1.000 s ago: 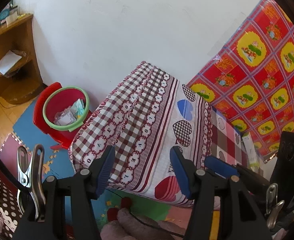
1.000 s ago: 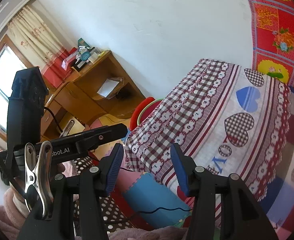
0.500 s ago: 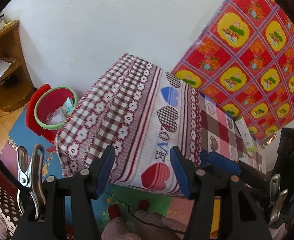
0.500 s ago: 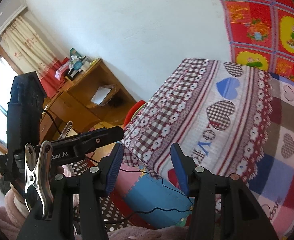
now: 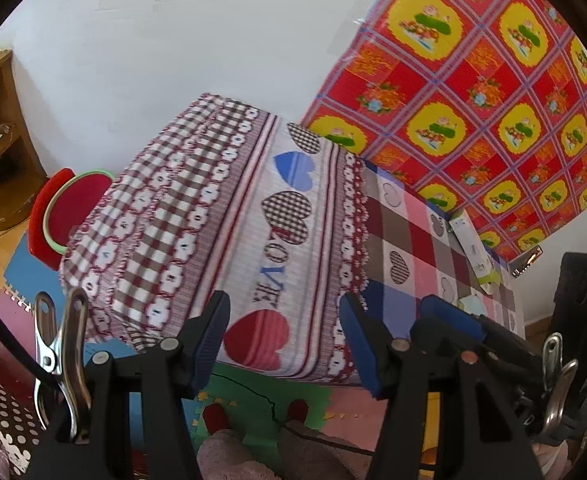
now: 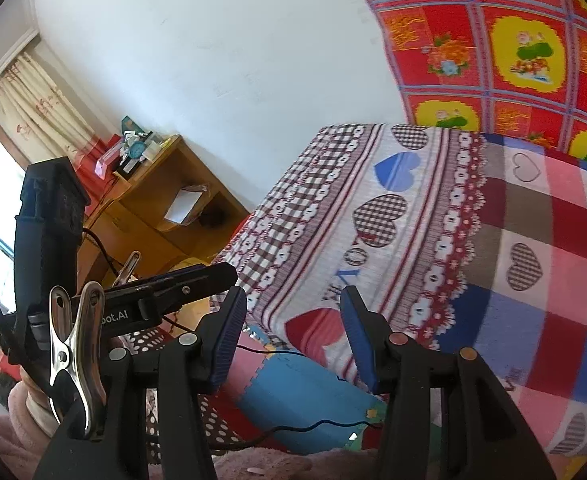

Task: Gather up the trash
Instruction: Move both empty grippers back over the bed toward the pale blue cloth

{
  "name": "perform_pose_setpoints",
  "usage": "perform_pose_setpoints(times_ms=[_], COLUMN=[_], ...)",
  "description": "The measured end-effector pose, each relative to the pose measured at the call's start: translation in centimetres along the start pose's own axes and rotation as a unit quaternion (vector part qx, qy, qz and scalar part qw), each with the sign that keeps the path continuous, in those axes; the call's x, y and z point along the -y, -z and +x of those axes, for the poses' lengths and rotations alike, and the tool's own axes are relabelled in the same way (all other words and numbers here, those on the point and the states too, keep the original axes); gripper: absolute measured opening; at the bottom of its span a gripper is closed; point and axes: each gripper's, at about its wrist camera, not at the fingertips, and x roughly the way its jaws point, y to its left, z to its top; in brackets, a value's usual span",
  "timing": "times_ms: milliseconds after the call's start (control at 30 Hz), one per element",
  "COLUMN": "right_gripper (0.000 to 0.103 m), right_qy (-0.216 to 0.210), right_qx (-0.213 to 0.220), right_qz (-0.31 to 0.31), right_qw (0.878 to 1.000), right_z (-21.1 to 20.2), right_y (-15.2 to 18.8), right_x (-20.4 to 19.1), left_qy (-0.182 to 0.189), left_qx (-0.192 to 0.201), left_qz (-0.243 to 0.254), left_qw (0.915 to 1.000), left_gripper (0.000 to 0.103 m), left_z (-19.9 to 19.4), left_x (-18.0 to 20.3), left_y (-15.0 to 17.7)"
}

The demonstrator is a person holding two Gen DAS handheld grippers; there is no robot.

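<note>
A: What are the two tools doing?

B: The left tool point(image 5: 283, 334) has its blue pads spread with nothing between them, hovering over the near edge of the desk point(image 5: 409, 248). The right tool point(image 6: 293, 334) is the same: jaws apart, empty, above the desk's near left corner. In the left wrist view the right tool point(image 5: 453, 322) also shows at the right, just beside the left one.

A: And the trash?

B: At the far right of the desk, by the red and yellow cloth point(image 5: 473, 92) hanging on the wall, lies a long white and green box point(image 5: 469, 240). Nearer than it sit a pale green scrap point(image 5: 489, 278) and a small pale wrapper point(image 5: 469, 302), partly hidden behind the right tool. I cannot tell what they are exactly.

A: Where would it go?

B: A red bin with a green rim point(image 5: 67, 210) stands on the floor left of the desk, half hidden by the hanging checked cover point(image 5: 165, 216).

A: Anything else?

B: A wooden shelf unit point(image 6: 165, 208) against the far left wall, foam mats point(image 6: 301, 400) on the floor, and a black cable point(image 6: 293, 430) trailing over them.
</note>
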Motion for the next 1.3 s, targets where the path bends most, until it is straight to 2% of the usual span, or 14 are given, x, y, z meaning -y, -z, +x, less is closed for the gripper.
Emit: perform_pose_setpoints(times_ms=[667,1300], right_gripper=[0.051,0.051], right_qy=[0.024,0.063], right_qx=[0.013,0.013], right_qz=[0.035,0.066], right_qw=[0.999,0.996], right_z=[-6.0,-11.5], right_y=[1.1,2.2], right_x=[7.6,17.3], left_qy=[0.012,0.032], left_qx=[-0.027,-0.07], left_qz=[0.036,0.073], left_qw=[0.9989,0.9944], left_gripper=[0.059,0.059], left_z=[3.5,9.0], left_x=[9.3,19.7], left_y=[1.0,1.8])
